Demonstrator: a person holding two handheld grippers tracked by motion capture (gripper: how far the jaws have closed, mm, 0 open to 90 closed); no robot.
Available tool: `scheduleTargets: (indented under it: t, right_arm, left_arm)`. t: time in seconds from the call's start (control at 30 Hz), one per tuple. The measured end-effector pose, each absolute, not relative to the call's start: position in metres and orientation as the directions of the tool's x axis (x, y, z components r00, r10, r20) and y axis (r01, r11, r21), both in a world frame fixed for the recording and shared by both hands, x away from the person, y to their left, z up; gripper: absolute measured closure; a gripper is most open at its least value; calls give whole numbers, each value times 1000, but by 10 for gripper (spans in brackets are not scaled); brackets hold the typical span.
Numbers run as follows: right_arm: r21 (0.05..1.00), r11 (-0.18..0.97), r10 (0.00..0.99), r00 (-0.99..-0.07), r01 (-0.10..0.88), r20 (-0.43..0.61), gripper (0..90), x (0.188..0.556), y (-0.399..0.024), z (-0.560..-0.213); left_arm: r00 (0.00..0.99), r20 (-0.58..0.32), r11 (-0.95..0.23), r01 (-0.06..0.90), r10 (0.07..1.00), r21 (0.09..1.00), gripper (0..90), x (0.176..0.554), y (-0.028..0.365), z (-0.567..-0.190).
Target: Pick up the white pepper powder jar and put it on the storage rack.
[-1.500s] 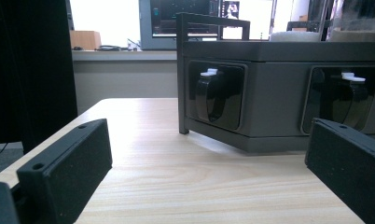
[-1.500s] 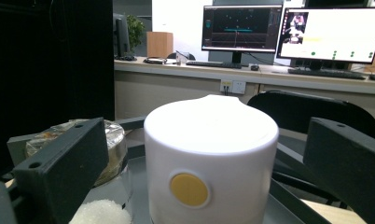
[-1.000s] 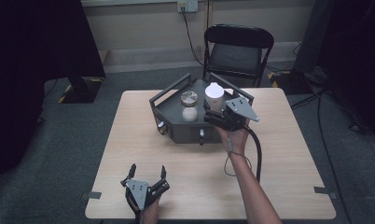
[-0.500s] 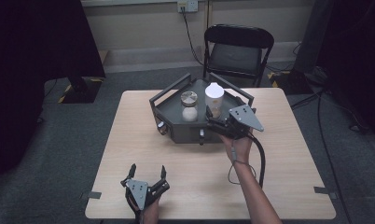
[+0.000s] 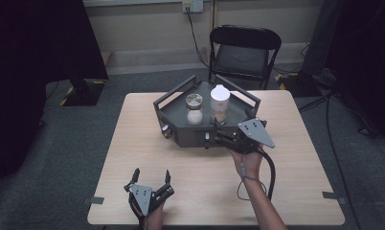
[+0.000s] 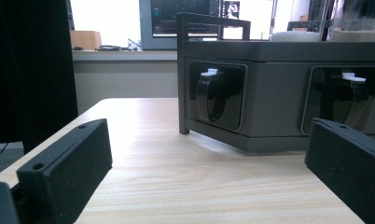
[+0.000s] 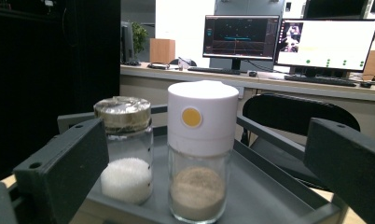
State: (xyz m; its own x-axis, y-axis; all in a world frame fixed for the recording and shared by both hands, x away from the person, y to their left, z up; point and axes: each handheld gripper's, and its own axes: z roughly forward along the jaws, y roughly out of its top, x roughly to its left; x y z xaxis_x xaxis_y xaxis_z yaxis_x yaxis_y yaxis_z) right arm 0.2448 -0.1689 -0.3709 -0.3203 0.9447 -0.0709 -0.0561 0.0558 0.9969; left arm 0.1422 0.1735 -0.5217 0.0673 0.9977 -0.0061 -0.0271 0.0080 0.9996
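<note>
Your right tongs [image 5: 218,135] sit spread at the near edge of the dark tray [image 5: 176,111], pinching nothing. From above, you see two jars as small shapes; your right gripper view shows a white-capped jar [image 7: 200,149] holding brownish powder beside a metal-lidded jar [image 7: 126,148] holding white grains, both upright in the tray. Your left tongs [image 5: 150,178] rest spread near the surface's [image 5: 133,139] front edge, well apart from the tray. Your left gripper view shows two recessed pockets in the tray's side wall [image 6: 269,93]. A folding chair [image 5: 243,52] stands beyond the surface.
</note>
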Motion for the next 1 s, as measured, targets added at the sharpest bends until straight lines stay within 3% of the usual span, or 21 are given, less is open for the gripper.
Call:
scheduleTargets:
  t: [0.57,1.0]
  right_arm:
    - [997,-22,951,-308,-75,-2,0,210,-189,-394]
    - [998,-19,949,-315,-57,0,0,191,-198,-411]
  left_arm:
    - [66,-6,8,-28,998,1000,0,142,173,-522]
    - [65,-6,8,-27,998,1000,0,142,173,-522]
